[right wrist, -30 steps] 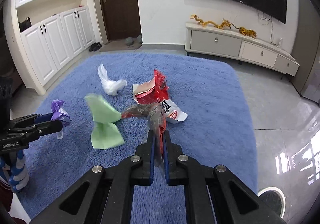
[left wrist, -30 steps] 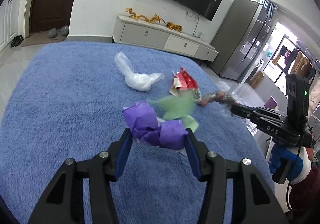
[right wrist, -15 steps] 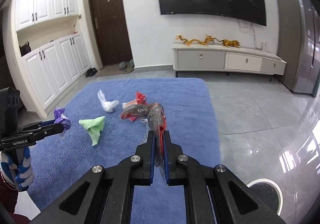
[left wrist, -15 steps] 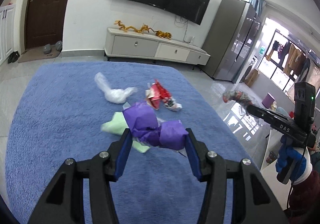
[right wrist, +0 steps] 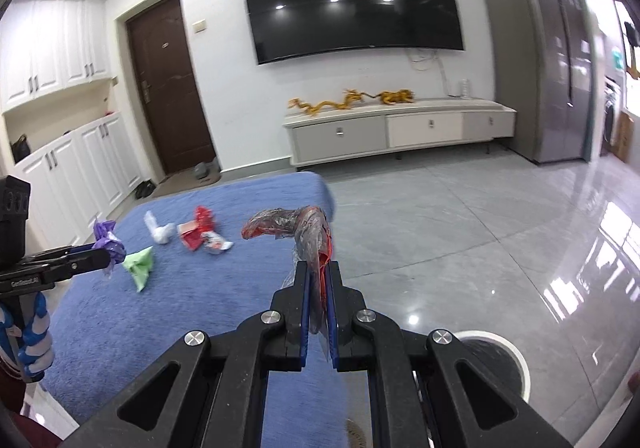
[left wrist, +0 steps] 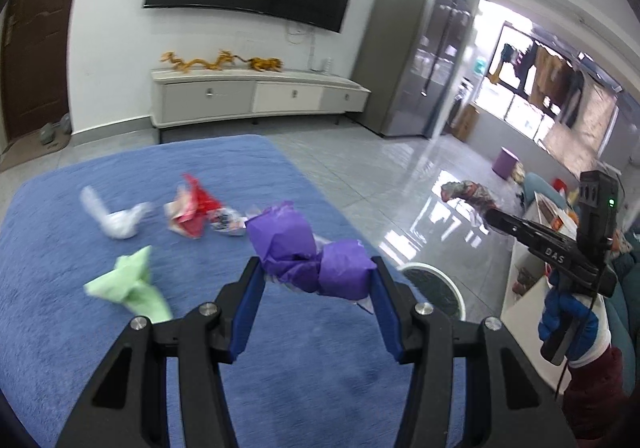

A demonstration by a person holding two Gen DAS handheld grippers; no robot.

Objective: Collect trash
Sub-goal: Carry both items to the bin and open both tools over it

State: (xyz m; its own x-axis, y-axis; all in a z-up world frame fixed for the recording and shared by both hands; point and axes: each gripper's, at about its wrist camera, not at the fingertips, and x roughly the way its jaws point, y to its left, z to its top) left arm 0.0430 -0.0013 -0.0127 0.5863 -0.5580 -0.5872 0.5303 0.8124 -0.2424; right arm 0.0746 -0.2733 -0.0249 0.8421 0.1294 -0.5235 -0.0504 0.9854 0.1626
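My left gripper (left wrist: 316, 268) is shut on a crumpled purple paper wad (left wrist: 304, 248), held above the blue rug (left wrist: 60, 348). My right gripper (right wrist: 318, 268) is shut on a red-and-clear plastic wrapper (right wrist: 296, 226), lifted over the rug's right edge. On the rug lie a green paper scrap (left wrist: 128, 284), a white plastic bag (left wrist: 116, 218), a red wrapper (left wrist: 192, 210) and a small printed packet (left wrist: 228, 222). A round white-rimmed bin (right wrist: 496, 360) stands on the tiled floor just right of the rug, below my right gripper.
A white TV cabinet (right wrist: 400, 132) with golden dragon figures stands at the far wall under a large black TV (right wrist: 352, 4). A grey fridge (right wrist: 548, 60) is at the right, white cupboards (right wrist: 60, 176) and a brown door (right wrist: 168, 88) at the left. Glossy grey tiles lie right of the rug.
Both grippers have risen and swung to the right with their loads, away from the trash on the rug. The white-rimmed bin has come into the left wrist view.
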